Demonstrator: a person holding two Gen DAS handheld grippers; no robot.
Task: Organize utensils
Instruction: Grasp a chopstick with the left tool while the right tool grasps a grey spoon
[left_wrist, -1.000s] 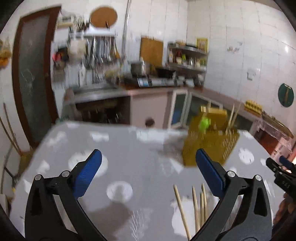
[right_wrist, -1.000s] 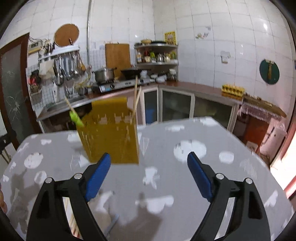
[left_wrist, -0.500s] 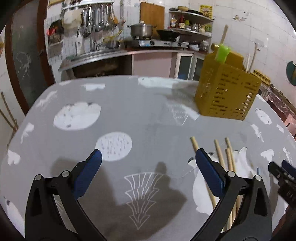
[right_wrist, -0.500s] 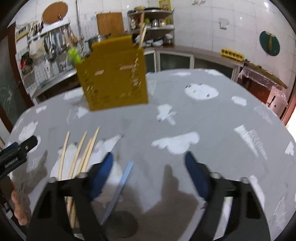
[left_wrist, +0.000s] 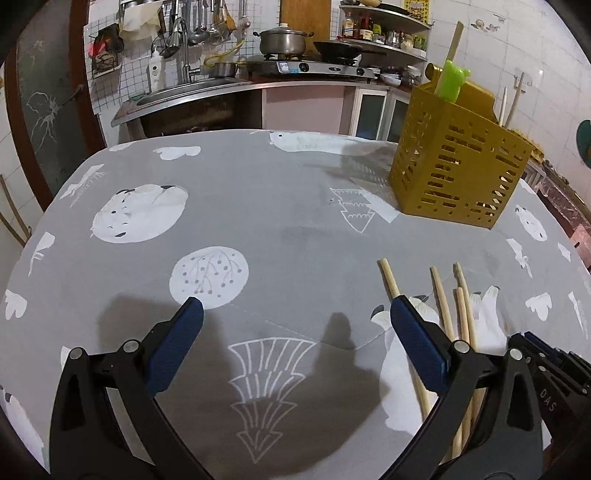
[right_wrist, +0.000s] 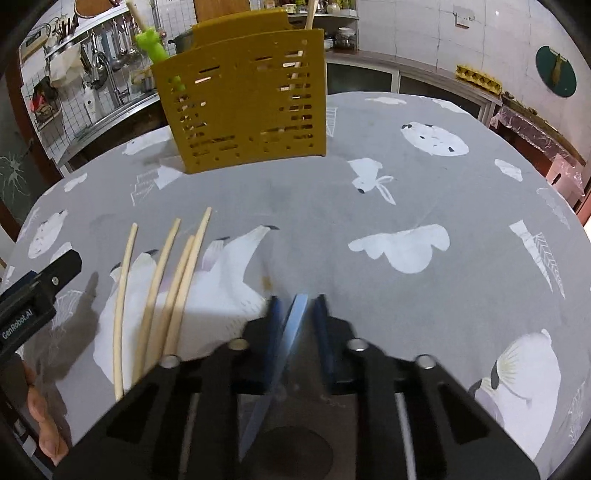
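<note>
Right hand-held gripper (right_wrist: 297, 306) first: narrow now, jaws just been closing, pointing steeply down at the counter (right_wrist: 406, 177). Between the blue pads, the near end of a pale blue strip (right_wrist: 291, 332), flat and slim, lying at a slant on the grey patterned cloth and running back beneath the left-side finger. Blurred there, so cannot tell whether the pads actually press on it or merely flank it.

Over to the left hand-held gripper (left_wrist: 295, 310): spread wide, nothing between the pads but cloth and its own shadow. Low over the near part of the counter, tilted downward. Also visible at the left edge of the right wrist view, with a bit of the person's hand (right_wrist: 40, 424) below it.

Just left of the blue strip, four wooden chopsticks (right_wrist: 177, 288), loose on the cloth, fanned slightly, far tips apart and near ends bunched. Two of them touching along their length. From the left wrist view, same chopsticks (left_wrist: 443, 306) on the right side, the leftmost one passing under that gripper's right finger.

Further back on the counter, well apart from the chopsticks, a yellow slotted rack (right_wrist: 247, 107), upright. Poking out of its top: a bright green handle (right_wrist: 151, 40) at the left end and a pale wooden stick or two at the right.
</note>
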